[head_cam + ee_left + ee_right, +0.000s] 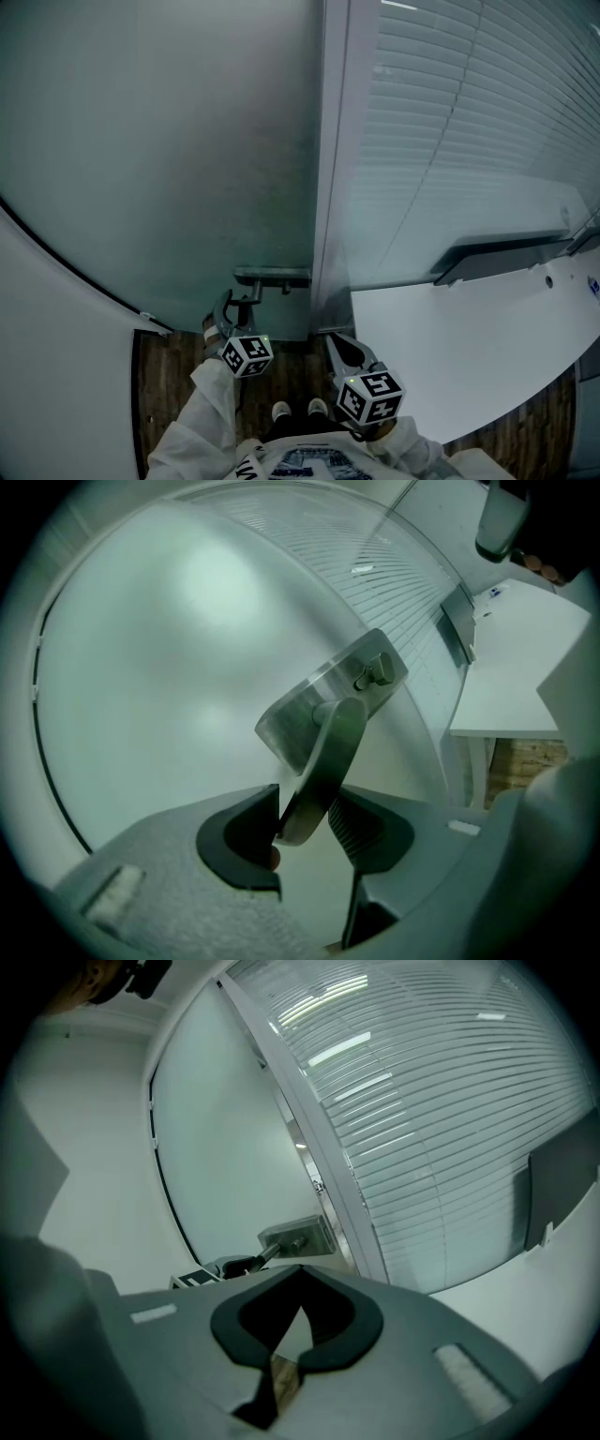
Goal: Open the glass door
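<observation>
Head view: grips the lever handle (323, 761) of the glass door (169, 141) in the left gripper's (309, 825) fingers, holds the right gripper (342, 349) clenched and empty, and leaves the door apparently unopened against its frame (328, 187).

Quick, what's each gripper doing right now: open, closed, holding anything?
The left gripper is closed on the door handle.
The right gripper is closed, holding nothing.
</observation>
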A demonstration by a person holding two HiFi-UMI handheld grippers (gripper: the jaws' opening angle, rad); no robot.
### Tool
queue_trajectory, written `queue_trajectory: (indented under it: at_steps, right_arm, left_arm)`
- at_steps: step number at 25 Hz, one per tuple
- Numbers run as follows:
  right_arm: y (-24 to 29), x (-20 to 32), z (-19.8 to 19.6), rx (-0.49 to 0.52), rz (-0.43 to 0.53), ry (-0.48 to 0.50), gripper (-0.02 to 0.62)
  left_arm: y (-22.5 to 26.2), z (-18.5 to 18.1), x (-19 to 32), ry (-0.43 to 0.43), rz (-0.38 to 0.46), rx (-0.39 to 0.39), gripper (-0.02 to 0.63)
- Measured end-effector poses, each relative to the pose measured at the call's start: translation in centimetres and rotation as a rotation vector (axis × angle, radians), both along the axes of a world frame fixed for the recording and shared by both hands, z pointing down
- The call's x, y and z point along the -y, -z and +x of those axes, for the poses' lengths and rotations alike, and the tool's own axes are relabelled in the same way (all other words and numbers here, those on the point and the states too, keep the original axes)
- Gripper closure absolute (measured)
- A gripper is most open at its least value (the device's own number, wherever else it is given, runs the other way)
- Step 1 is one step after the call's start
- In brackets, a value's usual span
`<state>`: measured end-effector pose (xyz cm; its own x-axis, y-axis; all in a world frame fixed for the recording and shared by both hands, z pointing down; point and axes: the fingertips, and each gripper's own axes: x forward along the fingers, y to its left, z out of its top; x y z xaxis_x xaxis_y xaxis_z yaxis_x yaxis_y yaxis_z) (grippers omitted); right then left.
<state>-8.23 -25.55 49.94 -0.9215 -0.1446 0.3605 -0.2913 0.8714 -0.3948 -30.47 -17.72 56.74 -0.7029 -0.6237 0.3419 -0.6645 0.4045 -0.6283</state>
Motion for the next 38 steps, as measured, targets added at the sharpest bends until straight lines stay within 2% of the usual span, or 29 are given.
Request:
queue_trajectory:
  at_steps: [4, 8, 13, 29, 33, 36, 38]
  right_arm:
    - [0.0, -0.3, 0.2, 0.010, -0.001, 0.003, 0.592]
    - [0.4, -1.0, 0.7, 0.023, 0.007, 0.004, 0.592]
    - [1.0, -1.3, 1.0, 0.035, 0.003, 0.006, 0.592]
    - [1.1, -1.3, 1.9, 0.040, 0.002, 0.010, 0.592]
    - [0.9, -1.7, 2.1, 0.042, -0.018, 0.031, 0.592]
    - [0.4, -1.4, 2.0, 0.036, -0.020, 0.050, 0.592]
    - [0.3, -1.3, 1.9, 0.035, -0.017, 0.054, 0.592]
  left_arm:
    - [-0.3, 0.6, -0.8, -0.006, -0.042, 0.016, 0.449]
    - [1.4, 1.1, -2.0, -0.020, -0.128, 0.176, 0.439]
    - [2.1, 1.7, -3.0, -0.036, -0.226, 0.242, 0.439]
    - [2.4, 3.6, -4.7, -0.077, -0.297, 0.251, 0.437]
    - [2.8, 4.0, -5.3, -0.056, -0.333, 0.276, 0.438]
    - [3.2, 4.9, -5.9, -0.033, -0.321, 0.273, 0.445]
    - [3.7, 5.7, -6.4, -0.019, -0.281, 0.248, 0.470]
